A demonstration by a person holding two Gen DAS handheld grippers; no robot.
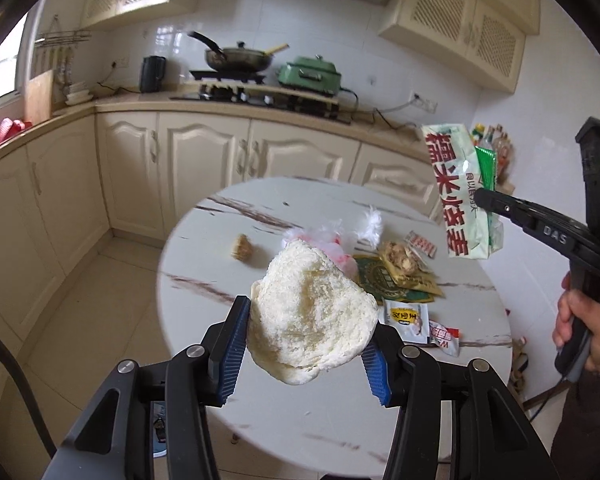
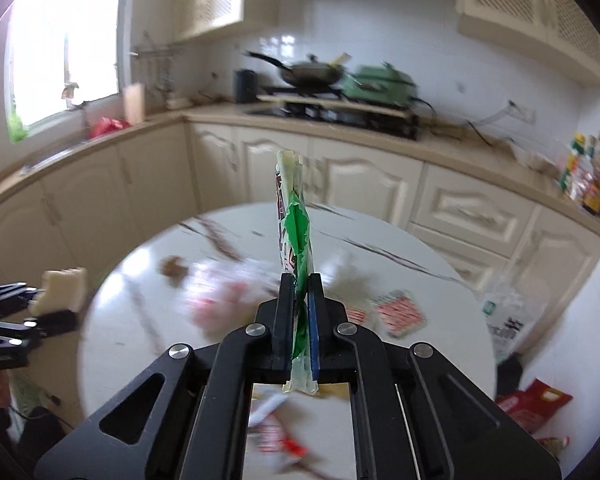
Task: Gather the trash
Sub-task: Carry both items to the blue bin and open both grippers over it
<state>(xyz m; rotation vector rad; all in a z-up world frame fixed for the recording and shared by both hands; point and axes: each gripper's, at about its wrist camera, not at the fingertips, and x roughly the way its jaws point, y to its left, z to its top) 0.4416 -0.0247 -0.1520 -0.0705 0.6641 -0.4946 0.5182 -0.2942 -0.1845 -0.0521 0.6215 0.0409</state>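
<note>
Cream kitchen cabinets ring the round marble worktop, where packets and scraps lie scattered. Above it, the left gripper has its fingers half-spread around a crumbly white food lump; the right gripper pinches a green-and-white wrapper flat and upright. Best to carry both loads level with an even squeeze, since that lump looks ready to shed crumbs.

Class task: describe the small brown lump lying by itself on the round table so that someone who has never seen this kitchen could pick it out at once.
Find the round marble-patterned table in front of the cream cabinets. On its left side, apart from the heap of wrappers, lies the small brown lump. It alone is crumbly, unprinted and isolated.
</note>
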